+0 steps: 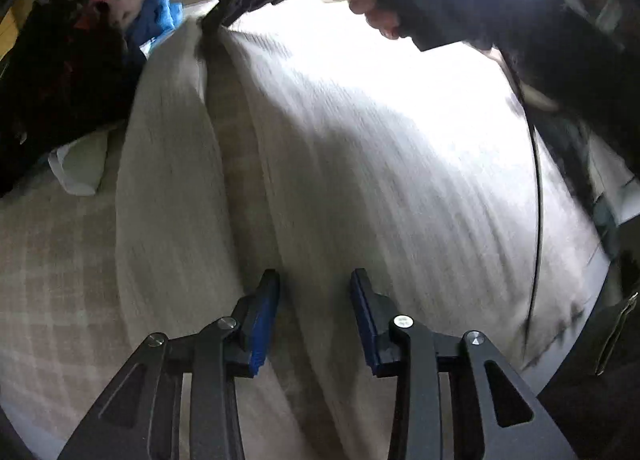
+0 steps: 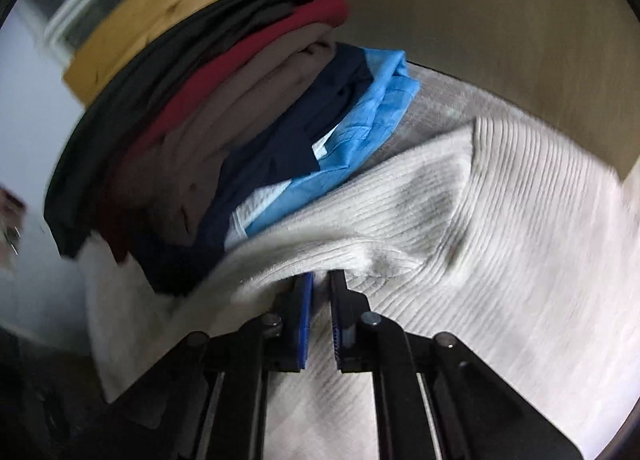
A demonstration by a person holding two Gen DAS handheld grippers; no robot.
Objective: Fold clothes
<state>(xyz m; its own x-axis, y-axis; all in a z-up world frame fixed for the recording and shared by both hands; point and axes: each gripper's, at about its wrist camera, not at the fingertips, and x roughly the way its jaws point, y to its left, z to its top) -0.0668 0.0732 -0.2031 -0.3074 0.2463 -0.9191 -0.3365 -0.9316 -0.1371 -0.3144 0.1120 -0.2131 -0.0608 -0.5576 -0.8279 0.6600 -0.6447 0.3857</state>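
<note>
1. While the left tool [image 1: 315, 288] hangs over the cream ribbed knit sweater [image 1: 340, 163], its blue-padded fingers [image 1: 262, 320] stand apart with nothing pinched between them; the knit lies just beyond and beneath the tips.
2. Spread under that tool, the sweater covers a beige checked bed cover [image 1: 52, 284], with a long fold ridge running away from the fingers towards the far edge.
3. At that far edge the right tool [image 1: 224, 15], held by a person's hand [image 1: 372, 7] in a dark sleeve, grips the sweater's edge.
4. Seen from the right wrist, the right tool [image 2: 320, 280] has its fingers drawn close together on a bunched lip of the sweater [image 2: 480, 219], which rises over the fingertips and hides them.
5. Beyond the sweater, touching its far side, sits a stack of folded clothes [image 2: 208, 131]: light blue, navy, taupe, dark red and charcoal layers.
6. Farthest off, a pale wooden board [image 2: 160, 11] shows behind the stack.
</note>
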